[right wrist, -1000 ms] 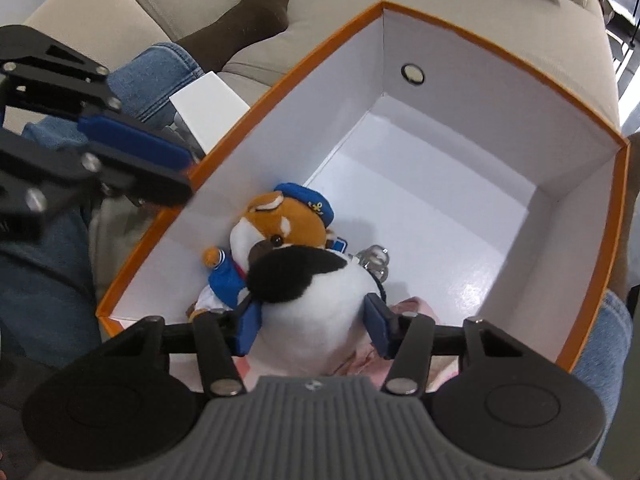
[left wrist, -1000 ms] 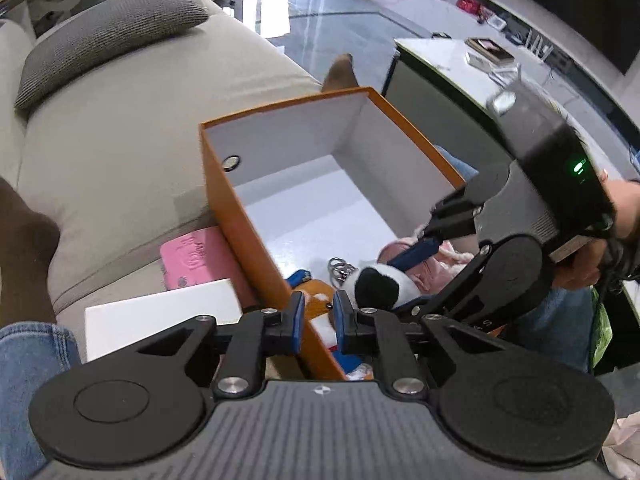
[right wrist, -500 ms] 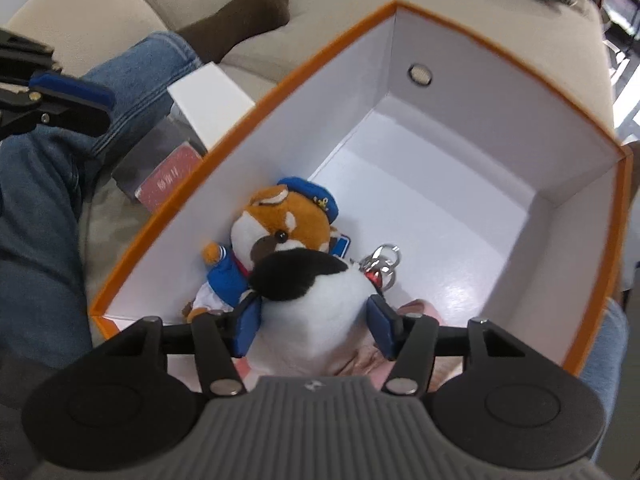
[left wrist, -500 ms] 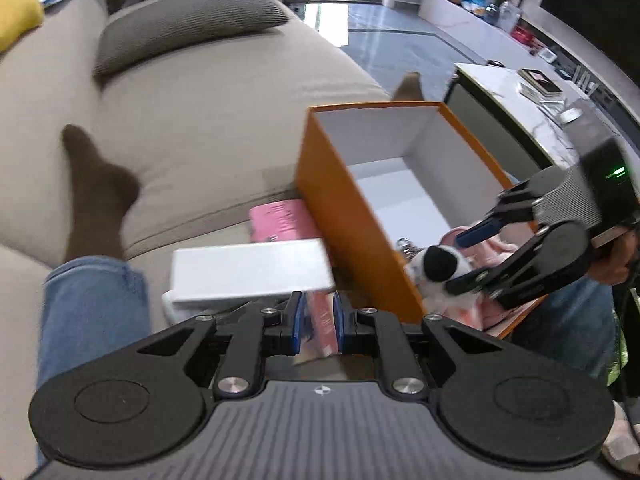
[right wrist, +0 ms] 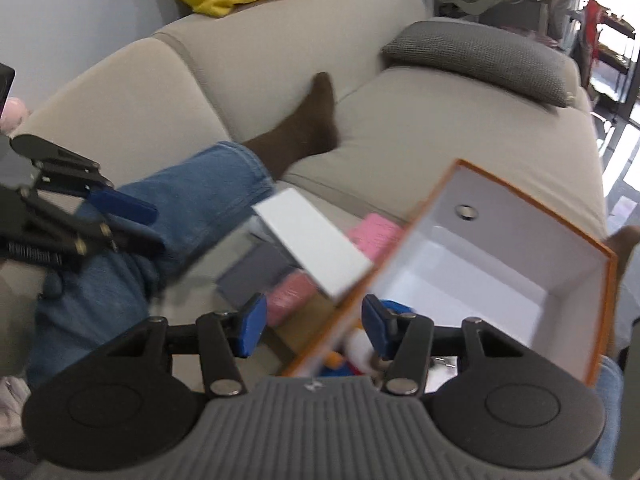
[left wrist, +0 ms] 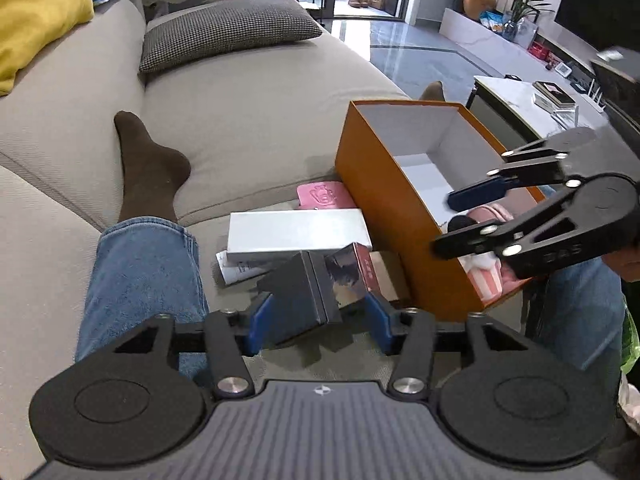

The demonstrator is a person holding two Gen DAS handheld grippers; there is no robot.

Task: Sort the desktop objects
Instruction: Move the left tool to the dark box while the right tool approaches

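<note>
My left gripper (left wrist: 318, 322) hovers over the pile beside the orange box (left wrist: 380, 208). Its jaws are opening, and a small dark box with a printed picture (left wrist: 320, 288) lies between the pads without being pressed. A white flat box (left wrist: 296, 230) and a pink item (left wrist: 324, 196) lie just beyond it. My right gripper (right wrist: 314, 330) is above the near rim of the orange box (right wrist: 520, 272); its jaws are closing slightly and hold nothing. Plush toys (left wrist: 488, 280) lie in the box's near end. The left wrist view shows the right gripper (left wrist: 444, 224) over them.
A person's leg (left wrist: 140, 272) in jeans with a brown sock lies on the beige sofa (left wrist: 248, 120), left of the pile. A grey cushion (left wrist: 224, 36) and a yellow pillow (left wrist: 36, 16) are further back. A low table (left wrist: 532, 104) stands beyond the box.
The left gripper swung left from the orange box to the pile and opened around the dark box. The right gripper let go of the black-and-white plush and rose out of the box.
</note>
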